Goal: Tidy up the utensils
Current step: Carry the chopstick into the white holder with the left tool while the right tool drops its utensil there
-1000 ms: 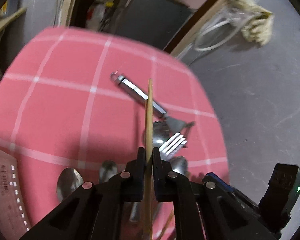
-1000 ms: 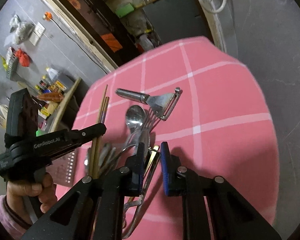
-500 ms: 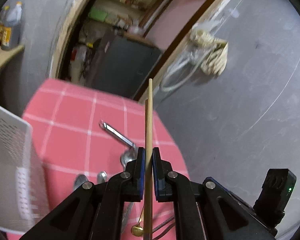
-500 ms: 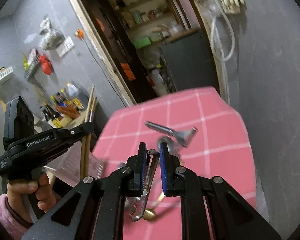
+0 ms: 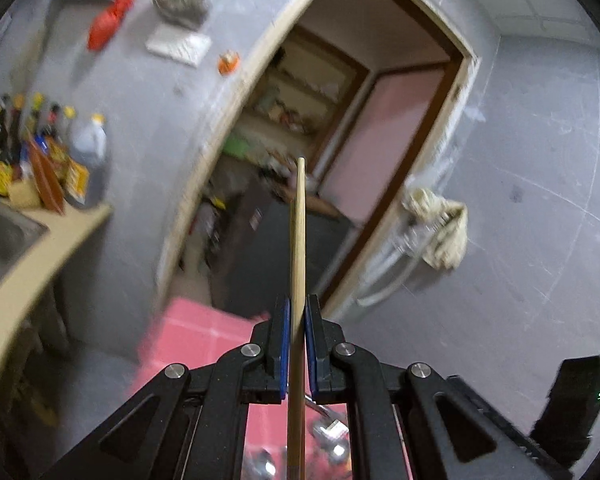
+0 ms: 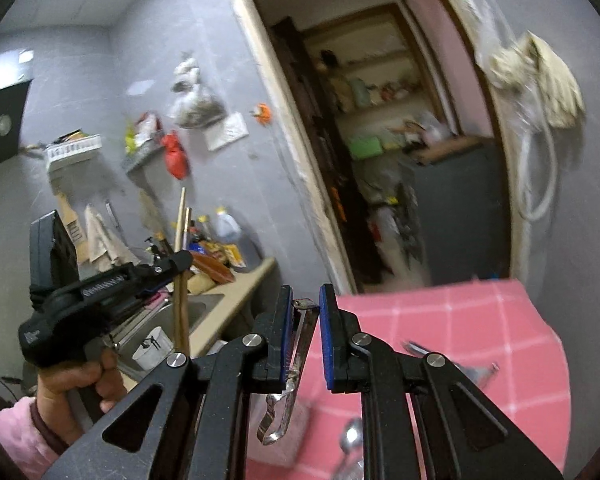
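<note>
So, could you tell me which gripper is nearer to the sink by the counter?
Left. In the right wrist view the left gripper, clamping chopsticks, hangs just over the sink. The right gripper, holding metal tongs, sits further right, toward the pink table.

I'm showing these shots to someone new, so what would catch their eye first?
Probably the wooden chopsticks clamped upright in the left gripper, standing tall against the open doorway. Next, in the right wrist view, the metal tongs hanging in the right gripper, above the pink checked tablecloth. At the far left there, a hand grips the left gripper's handle.
</note>
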The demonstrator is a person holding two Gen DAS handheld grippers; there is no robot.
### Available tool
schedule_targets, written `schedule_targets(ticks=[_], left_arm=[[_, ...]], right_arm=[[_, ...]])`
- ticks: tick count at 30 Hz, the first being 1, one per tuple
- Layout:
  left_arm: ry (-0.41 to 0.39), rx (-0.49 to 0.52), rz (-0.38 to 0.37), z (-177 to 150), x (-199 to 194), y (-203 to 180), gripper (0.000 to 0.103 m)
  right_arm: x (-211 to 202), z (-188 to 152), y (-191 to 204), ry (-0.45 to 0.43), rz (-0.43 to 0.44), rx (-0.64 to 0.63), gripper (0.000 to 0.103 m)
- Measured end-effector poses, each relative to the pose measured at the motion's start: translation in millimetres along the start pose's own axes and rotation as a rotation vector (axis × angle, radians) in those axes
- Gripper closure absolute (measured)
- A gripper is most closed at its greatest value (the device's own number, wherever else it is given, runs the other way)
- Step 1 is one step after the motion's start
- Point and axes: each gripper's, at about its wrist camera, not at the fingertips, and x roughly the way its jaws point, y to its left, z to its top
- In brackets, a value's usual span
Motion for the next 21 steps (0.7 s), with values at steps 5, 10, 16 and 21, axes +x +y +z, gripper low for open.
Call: schedule_targets(ticks=[5,10,16,21], left_arm=[[-0.11,0.038,0.046,2,-4,22,0.096],[-0.157,0.087,0.08,-13,0,36,0.096],[-0.133,0.082,0.082,-31,3,48,0.095],[-0.066,0.087,0.082,-44,0,55,0.095]], right_arm=[[29,-2,29,-0.006,0.028,-0.076,0.091],[50,-16,45,0.022,0.042,-0.121,0.091],[71,-37,49,0.097,0.066,-0.128,0.091],[81,-54,43,0.153,0.085,-0.1,0.091]])
